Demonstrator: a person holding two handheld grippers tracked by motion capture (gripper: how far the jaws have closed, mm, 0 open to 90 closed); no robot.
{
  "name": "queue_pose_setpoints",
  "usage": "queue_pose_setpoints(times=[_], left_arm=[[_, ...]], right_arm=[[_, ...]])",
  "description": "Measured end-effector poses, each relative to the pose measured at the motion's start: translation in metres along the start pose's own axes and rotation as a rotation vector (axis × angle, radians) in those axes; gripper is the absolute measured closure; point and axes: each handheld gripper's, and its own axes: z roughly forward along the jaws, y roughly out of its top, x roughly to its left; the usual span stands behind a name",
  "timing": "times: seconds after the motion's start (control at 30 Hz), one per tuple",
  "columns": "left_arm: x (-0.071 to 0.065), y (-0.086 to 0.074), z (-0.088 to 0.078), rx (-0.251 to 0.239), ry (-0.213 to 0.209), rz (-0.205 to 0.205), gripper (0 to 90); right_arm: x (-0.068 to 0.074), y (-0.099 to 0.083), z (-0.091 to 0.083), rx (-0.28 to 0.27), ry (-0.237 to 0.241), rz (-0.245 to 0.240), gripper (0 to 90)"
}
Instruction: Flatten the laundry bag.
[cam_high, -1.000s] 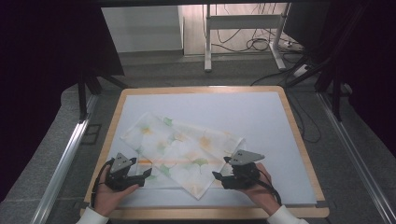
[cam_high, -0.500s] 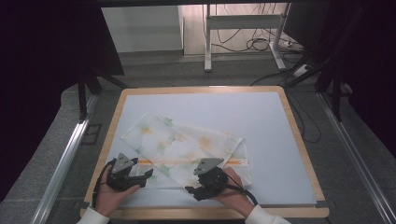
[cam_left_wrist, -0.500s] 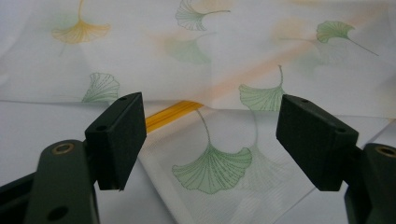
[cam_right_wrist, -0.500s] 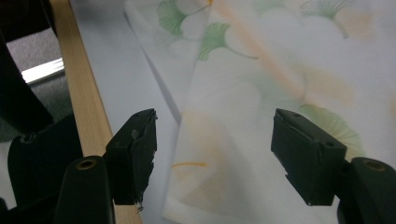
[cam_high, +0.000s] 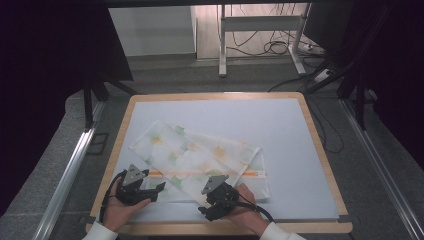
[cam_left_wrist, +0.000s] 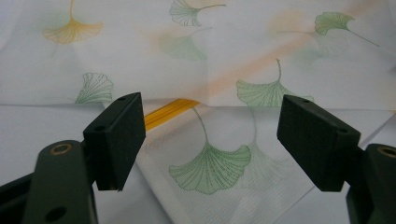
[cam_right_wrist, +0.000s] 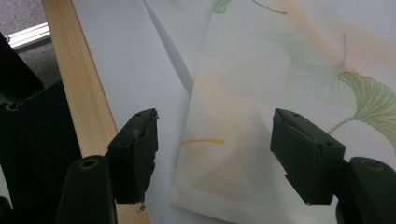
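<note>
A thin white cloth (cam_high: 200, 155) printed with green and orange ginkgo leaves lies folded and slanted on the pale mat (cam_high: 290, 130). My left gripper (cam_high: 156, 191) rests open at the cloth's near left edge. In the left gripper view the left gripper (cam_left_wrist: 210, 140) has its jaws spread over the cloth (cam_left_wrist: 210, 70), near an orange stripe (cam_left_wrist: 168, 109). My right gripper (cam_high: 204, 212) is open at the cloth's near corner and points left along the table's front. In the right gripper view the right gripper (cam_right_wrist: 215, 154) straddles that corner of the cloth (cam_right_wrist: 280, 93) without touching it.
The mat sits in a wooden table rim (cam_high: 320, 150), which runs close beside the right gripper's left jaw as a wooden rim (cam_right_wrist: 84, 93). Metal rails (cam_high: 70, 170) flank the table. Cables and a table leg frame (cam_high: 260, 30) lie on the floor beyond.
My right gripper has moved left along the cloth's near edge, from its right end to the near corner, turning to point left. The left gripper has stayed put.
</note>
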Motion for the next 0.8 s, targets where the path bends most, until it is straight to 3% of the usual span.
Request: queue_pose_setpoints(times=[0.4,0.53,0.8], left_arm=[[0.0002,-0.0002,0.0011,0.007,0.002,0.014,22.9],[0.0001,-0.0003,0.0015,0.008,0.002,0.016,22.8],[-0.0006,-0.0003,0.0029,0.013,0.003,0.019,22.5]], right_arm=[[0.0000,-0.0028,0.0081,0.061,-0.017,-0.002,37.4],[-0.0002,-0.0025,0.0073,0.067,-0.037,-0.002,42.6],[-0.0022,-0.0008,0.0052,0.082,-0.043,-0.002,61.7]])
